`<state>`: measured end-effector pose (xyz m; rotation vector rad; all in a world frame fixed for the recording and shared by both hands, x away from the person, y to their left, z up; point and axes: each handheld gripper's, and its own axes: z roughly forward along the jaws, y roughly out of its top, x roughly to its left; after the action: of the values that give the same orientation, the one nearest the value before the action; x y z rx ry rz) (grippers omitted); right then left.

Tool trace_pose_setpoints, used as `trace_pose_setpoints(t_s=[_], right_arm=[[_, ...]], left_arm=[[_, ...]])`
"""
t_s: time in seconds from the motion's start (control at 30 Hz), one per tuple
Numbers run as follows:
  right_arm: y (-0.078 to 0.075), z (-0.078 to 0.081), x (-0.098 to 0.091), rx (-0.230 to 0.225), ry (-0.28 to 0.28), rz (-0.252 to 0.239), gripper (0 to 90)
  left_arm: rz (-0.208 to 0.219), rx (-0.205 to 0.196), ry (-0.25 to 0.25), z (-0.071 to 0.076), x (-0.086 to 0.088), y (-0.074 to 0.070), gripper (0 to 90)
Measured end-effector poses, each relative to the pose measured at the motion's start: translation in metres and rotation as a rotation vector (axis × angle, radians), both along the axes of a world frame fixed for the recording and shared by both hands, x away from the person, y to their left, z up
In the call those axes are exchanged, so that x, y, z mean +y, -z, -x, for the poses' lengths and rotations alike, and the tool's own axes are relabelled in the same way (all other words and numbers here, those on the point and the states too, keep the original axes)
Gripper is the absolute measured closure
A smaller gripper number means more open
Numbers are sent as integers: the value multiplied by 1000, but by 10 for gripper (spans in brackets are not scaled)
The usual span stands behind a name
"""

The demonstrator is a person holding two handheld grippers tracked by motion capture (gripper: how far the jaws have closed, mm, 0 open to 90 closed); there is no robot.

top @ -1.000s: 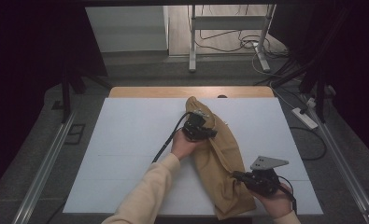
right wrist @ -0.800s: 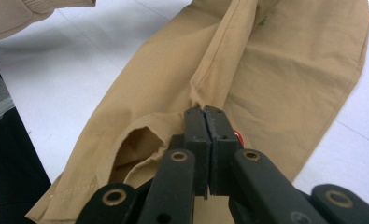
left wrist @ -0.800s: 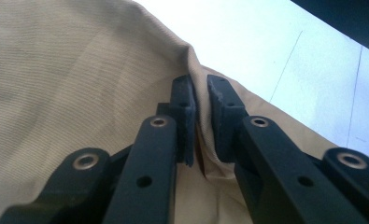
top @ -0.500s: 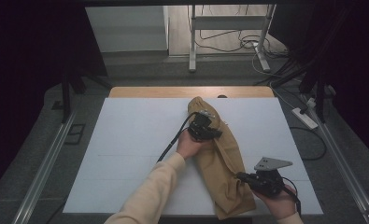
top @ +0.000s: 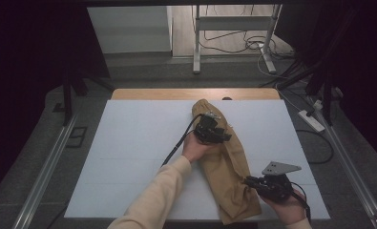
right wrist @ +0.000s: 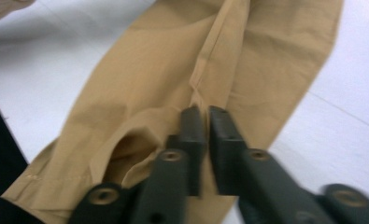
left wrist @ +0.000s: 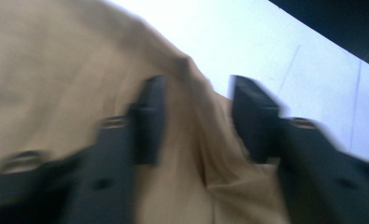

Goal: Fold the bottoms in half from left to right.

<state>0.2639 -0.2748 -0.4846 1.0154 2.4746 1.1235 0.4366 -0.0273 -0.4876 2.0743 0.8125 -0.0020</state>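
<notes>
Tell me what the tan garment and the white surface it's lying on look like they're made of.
The tan garment looks like a thin woven fabric, perhaps cotton: matte, softly creased, with a stitched seam and hem. The white surface looks like a smooth, matte sheet, possibly foam board or laminate, with faint straight lines across it; the exact material can't be told.
</notes>
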Motion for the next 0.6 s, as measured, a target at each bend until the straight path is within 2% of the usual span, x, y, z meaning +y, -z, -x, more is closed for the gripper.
trace_pose_setpoints(t_s=[0.03, 0.07, 0.17, 0.33, 0.6], right_arm=[[0, 0, -1, -9, 11, 1, 637], [-1, 0, -1, -12, 23, 1, 595], [-3, -1, -2, -25, 41, -17, 489], [-4, -4, 0, -36, 47, -24, 440], [0, -14, 2, -17, 41, -27, 428]], left_arm=[[5, 3, 2, 0, 2, -1, 371], [11, 2, 3, 0, 3, -2, 332], [8, -10, 6, 3, 9, -5, 307], [-24, -35, 16, 13, 21, -6, 305], [-43, -38, 25, 27, 45, -4, 318]])
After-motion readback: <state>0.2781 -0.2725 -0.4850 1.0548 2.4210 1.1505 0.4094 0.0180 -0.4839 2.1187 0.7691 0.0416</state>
